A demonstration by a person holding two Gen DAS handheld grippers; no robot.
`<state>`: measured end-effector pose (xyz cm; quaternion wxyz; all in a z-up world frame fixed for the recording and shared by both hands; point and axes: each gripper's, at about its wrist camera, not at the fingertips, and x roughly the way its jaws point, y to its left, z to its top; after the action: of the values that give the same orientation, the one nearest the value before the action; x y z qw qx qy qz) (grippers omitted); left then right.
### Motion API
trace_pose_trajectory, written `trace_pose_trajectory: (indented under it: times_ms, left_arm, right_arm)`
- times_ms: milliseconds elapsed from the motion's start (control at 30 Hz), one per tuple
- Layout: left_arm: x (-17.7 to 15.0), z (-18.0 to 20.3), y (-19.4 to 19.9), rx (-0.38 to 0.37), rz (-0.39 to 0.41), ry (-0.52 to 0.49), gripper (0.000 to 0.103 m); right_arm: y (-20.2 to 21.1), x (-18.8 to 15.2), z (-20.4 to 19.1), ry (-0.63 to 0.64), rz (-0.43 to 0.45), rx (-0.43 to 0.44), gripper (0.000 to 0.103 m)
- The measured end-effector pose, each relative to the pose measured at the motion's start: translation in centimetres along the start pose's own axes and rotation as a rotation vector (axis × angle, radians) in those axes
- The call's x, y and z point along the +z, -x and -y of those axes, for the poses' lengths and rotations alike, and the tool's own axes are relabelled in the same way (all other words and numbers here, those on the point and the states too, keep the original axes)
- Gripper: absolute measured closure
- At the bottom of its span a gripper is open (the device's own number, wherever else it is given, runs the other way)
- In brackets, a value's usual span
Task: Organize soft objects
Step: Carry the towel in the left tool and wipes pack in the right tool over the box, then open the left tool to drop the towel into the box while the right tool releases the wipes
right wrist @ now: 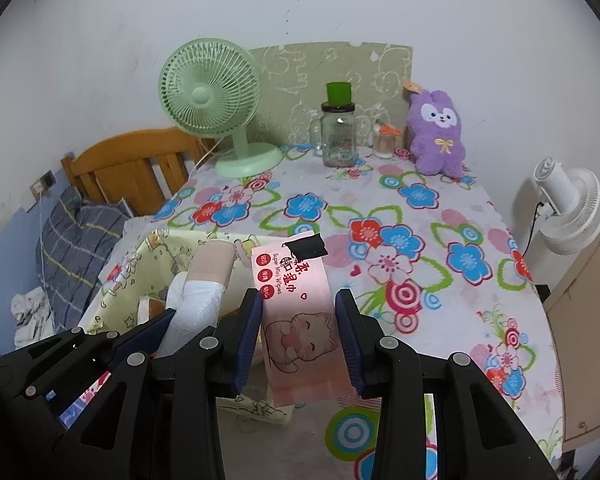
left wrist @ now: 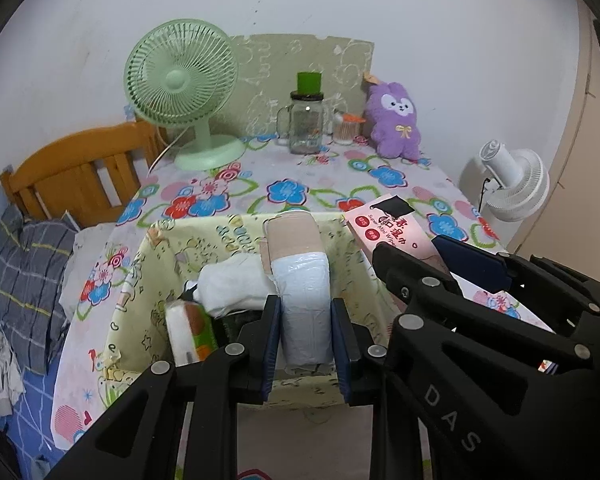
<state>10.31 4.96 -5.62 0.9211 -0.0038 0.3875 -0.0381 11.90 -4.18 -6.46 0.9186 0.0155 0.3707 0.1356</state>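
Note:
My left gripper (left wrist: 305, 340) is shut on a white and tan soft pack (left wrist: 300, 280) and holds it over the yellow fabric bin (left wrist: 160, 280). The bin holds a white bundle (left wrist: 232, 284) and an orange-green tissue pack (left wrist: 190, 332). My right gripper (right wrist: 298, 344) is shut on a pink wet-wipes pack (right wrist: 296, 312), held just right of the bin (right wrist: 140, 264); the pack also shows in the left wrist view (left wrist: 384, 228). The left gripper's pack appears in the right wrist view (right wrist: 204, 292). A purple plush toy (left wrist: 396, 120) stands at the table's back right.
On the flowered tablecloth (right wrist: 420, 240) stand a green fan (left wrist: 184, 92), a glass jar with a green cap (left wrist: 306, 120) and a small cup (left wrist: 346, 130). A wooden bed frame (left wrist: 80, 172) and pillow lie left. A white fan (left wrist: 512, 180) is right.

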Motion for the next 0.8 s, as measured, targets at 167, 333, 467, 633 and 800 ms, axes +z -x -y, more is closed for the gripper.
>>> trace_pose_trajectory:
  times_ms: [167,333,467,633,800]
  left_arm:
    - [-0.5,-1.0,-0.7,0.003,-0.022,0.016,0.079]
    - [-1.0,-1.9,-1.5,0.004,-0.047,0.024,0.079]
    - [-1.2,-2.4,-2.0,0.015,-0.056,0.027,0.078]
    - [-1.5,-3.1,-2.8,0.022,-0.084,0.041,0.068]
    - [-1.5,-3.8,-2.8,0.014,-0.08,0.057,0.046]
  right_arm:
    - [-1.0,-0.2,-0.8,0.013,-0.022,0.007,0.062]
    - [-2.1,-0.6,-1.6,0.024,-0.046,0.012,0.062]
    - [-2.6,-0.8,-2.1,0.035,-0.058,0.011,0.062]
    - [-3.1,-0.9,-2.6,0.042,-0.071,0.012,0.062]
    - [-3.4,-0.7,-3.2,0.05,-0.073,0.023,0.062]
